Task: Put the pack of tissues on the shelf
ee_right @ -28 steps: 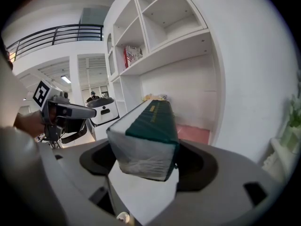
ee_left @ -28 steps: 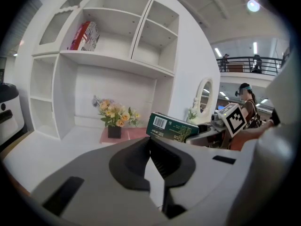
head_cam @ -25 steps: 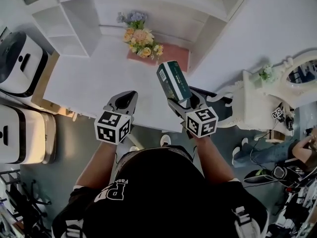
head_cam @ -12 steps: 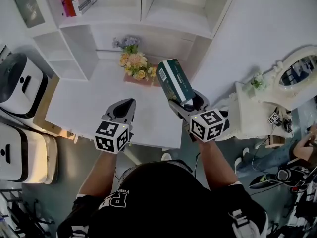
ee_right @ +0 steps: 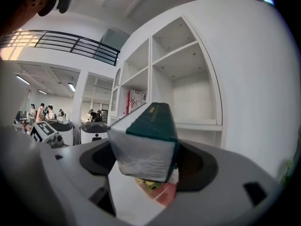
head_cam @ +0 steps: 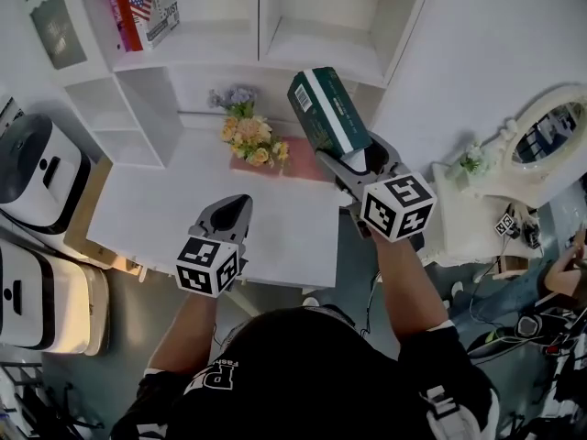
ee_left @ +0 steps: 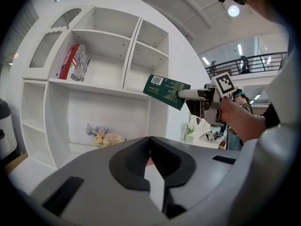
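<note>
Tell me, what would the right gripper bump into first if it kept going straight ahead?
Probably the white shelf: the pack of tissues in the right gripper leads toward its empty right-hand compartment, though depth is unclear.

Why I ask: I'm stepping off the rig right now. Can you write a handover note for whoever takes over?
Right gripper: shut on the green and white rectangular pack of tissues, held in the air in front of the white shelf unit.
Left gripper: shut, empty, over the white table.
Done: pack is off the table, up near the shelves.
Left: set it in a compartment, probably an empty upper one, then let go.
</note>
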The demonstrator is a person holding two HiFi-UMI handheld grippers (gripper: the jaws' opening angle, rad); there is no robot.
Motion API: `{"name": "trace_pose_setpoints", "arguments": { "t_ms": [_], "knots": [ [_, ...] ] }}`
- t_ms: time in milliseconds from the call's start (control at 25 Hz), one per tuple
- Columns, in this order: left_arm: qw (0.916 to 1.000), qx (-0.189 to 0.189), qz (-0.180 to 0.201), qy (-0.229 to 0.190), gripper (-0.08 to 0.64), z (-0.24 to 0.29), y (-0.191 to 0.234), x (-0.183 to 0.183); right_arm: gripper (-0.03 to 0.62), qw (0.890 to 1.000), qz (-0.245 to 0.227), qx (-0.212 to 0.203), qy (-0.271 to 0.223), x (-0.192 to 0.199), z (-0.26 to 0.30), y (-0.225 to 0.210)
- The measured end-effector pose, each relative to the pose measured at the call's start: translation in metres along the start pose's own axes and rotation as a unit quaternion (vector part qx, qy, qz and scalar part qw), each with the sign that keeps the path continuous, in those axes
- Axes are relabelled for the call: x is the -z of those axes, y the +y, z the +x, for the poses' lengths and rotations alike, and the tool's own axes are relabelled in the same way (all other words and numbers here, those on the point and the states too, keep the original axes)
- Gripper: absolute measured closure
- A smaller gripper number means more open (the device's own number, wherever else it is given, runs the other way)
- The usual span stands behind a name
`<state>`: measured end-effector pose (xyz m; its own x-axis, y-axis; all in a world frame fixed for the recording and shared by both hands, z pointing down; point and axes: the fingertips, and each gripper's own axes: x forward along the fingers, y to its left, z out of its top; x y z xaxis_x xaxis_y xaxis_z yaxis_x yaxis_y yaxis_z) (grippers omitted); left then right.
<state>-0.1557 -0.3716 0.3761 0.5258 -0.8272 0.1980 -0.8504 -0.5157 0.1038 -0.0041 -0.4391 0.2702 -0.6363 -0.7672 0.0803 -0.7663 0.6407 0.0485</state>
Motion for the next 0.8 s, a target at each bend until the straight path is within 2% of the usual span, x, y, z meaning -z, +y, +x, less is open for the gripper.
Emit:
{"name": "trace_pose_setpoints", "arguments": {
  "t_ms": [440, 800],
  "knots": [
    [0.9997, -0.023, -0.005, 0.005, 0.546, -0.013, 0.024, 0.007, 0.216, 0.997, -0.06, 0.039, -0.029, -0.091, 0.041, -0.04],
    [0.9989, -0.043, -0.017, 0.011, 0.546, -0.023, 0.038, 0.018, 0.216, 0.994, -0.068, 0.079, 0.015, -0.119, 0.096, -0.098]
  ]
}}
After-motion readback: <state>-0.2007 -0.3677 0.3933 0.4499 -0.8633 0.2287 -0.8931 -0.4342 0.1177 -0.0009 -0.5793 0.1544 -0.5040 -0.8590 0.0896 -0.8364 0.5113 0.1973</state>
